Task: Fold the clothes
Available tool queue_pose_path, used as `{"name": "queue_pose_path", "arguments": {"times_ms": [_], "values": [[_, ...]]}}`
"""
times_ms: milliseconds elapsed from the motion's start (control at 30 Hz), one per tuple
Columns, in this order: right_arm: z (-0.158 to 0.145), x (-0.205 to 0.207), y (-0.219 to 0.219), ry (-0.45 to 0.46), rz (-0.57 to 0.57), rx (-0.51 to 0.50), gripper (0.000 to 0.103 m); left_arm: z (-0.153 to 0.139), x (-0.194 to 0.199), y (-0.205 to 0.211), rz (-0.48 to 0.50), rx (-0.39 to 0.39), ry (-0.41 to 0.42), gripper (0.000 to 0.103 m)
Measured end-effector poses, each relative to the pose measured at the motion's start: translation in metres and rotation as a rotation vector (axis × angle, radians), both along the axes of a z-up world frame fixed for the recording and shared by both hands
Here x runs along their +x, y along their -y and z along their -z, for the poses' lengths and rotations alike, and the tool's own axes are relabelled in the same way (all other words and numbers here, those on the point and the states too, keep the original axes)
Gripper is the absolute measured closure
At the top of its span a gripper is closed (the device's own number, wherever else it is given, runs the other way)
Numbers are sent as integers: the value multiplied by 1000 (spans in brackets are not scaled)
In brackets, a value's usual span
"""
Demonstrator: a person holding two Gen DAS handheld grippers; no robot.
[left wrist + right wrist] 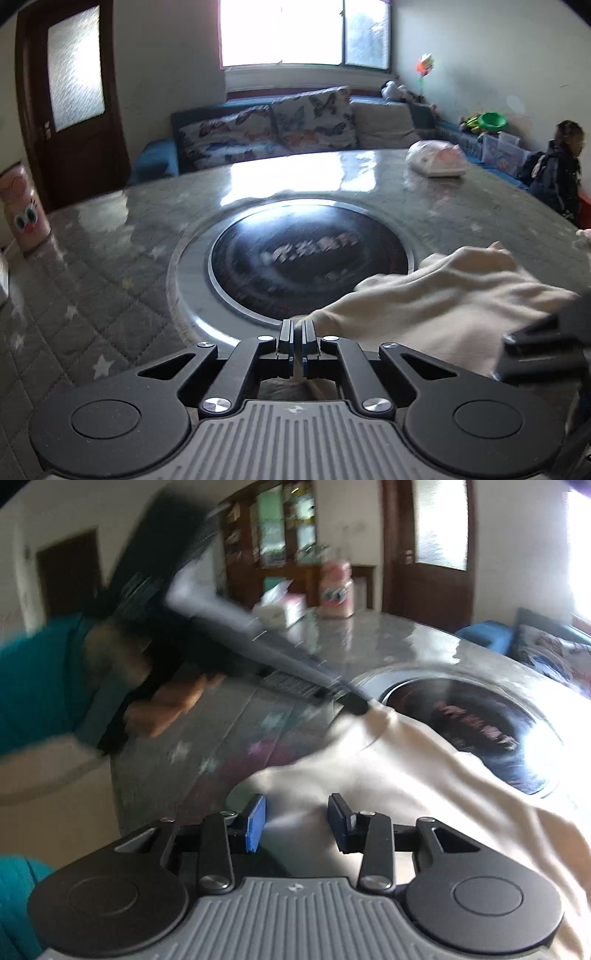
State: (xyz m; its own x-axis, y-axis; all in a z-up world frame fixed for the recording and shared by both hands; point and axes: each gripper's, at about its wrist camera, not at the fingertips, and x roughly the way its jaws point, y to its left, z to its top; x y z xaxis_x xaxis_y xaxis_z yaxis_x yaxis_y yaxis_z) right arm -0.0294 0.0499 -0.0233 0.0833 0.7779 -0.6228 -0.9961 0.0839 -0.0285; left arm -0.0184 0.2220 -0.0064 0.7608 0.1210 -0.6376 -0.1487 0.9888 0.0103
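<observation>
A cream garment (454, 299) lies rumpled on the marble table (369, 173), partly over the black round cooktop (310, 258) set into it. My left gripper (296, 328) is shut on the garment's near-left edge. The right wrist view shows the left gripper (360, 703) pinching a corner of the garment (424, 786) and pulling it taut. My right gripper (297, 812) hovers low over the cloth's near edge. Its jaws stand apart with cloth lying between and under them, and the blue pads (255, 821) are not pressing on it. Its dark body (535, 347) shows at the right in the left wrist view.
A quilted grey cover (74, 295) lies on the table's left part. A white plastic bag (437, 160) sits at the far right, a pink canister (24, 210) at the left edge. A tissue box (280, 609) stands beyond. A person (561, 162) stands by the sofa (277, 125).
</observation>
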Motion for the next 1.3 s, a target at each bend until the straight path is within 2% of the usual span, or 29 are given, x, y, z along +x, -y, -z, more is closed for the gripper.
{"name": "queue_pose_path", "arguments": {"times_ms": [67, 100, 233, 300, 467, 633, 833, 933, 1033, 1300], "values": [[2, -10, -2, 64, -10, -9, 63, 7, 1, -4, -10, -15, -16, 99], [0, -12, -2, 68, -11, -13, 63, 9, 1, -5, -10, -17, -19, 99], [-10, -4, 6, 12, 5, 9, 64, 12, -2, -6, -9, -25, -16, 98], [-16, 2, 12, -19, 25, 25, 64, 11, -3, -8, -19, -38, -13, 94], [-26, 27, 36, -32, 140, 46, 63, -4, -9, -7, -62, -52, 27, 92], [-24, 66, 45, -58, 302, 40, 63, -22, -10, 16, -16, -105, 78, 92], [-19, 109, 43, -62, 441, 35, 64, -11, 24, 31, 2, -219, 14, 91], [-14, 121, 41, -60, 474, 31, 64, -4, 41, 30, -2, -262, -8, 91], [-7, 128, 39, -71, 497, 8, 64, 6, 54, 28, -23, -264, -38, 91], [2, 127, 35, -16, 483, -8, 64, 15, 56, 22, -45, -284, -37, 90]]}}
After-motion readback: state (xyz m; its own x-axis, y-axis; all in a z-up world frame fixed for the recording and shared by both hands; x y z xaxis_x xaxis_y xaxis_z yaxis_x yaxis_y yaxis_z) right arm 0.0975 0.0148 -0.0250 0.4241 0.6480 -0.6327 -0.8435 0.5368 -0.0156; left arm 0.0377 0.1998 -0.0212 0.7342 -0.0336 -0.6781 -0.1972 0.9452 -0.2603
